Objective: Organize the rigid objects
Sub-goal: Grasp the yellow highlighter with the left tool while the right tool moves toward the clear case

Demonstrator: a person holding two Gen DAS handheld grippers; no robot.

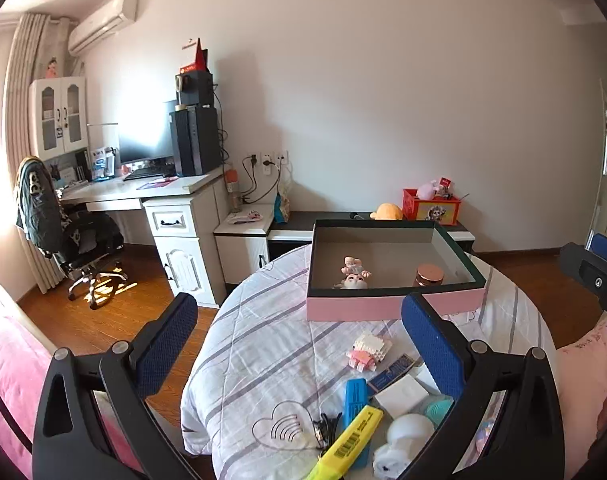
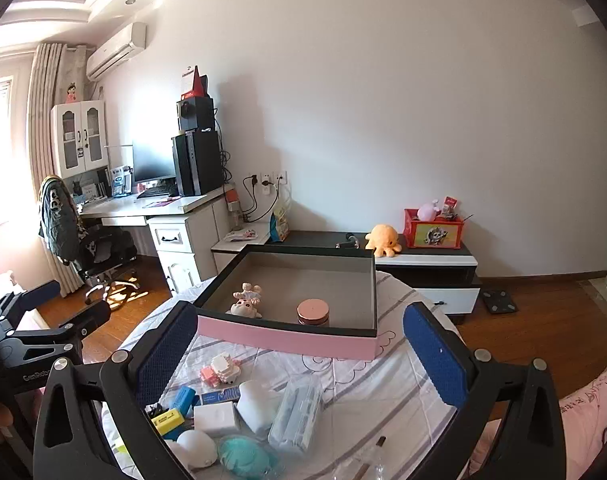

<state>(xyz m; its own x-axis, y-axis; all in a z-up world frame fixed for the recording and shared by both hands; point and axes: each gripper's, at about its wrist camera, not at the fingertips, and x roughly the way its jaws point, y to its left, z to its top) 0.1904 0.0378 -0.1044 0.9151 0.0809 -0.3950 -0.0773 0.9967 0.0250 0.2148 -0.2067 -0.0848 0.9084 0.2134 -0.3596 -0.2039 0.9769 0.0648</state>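
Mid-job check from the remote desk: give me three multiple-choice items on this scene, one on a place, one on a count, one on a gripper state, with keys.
1. Where is the copper-lidded jar?
A. in the pink-sided open box
B. on the striped quilt
C. on the desk

2. How many things lie in that box?
A. none
B. two
C. five

3. How does the right gripper stand?
A. shut on the jar
B. open, holding nothing
C. shut, empty

Key: A, the box walls surround it; B, only the jar and the small pale doll figurine; B, blue pads apart, nothing between.
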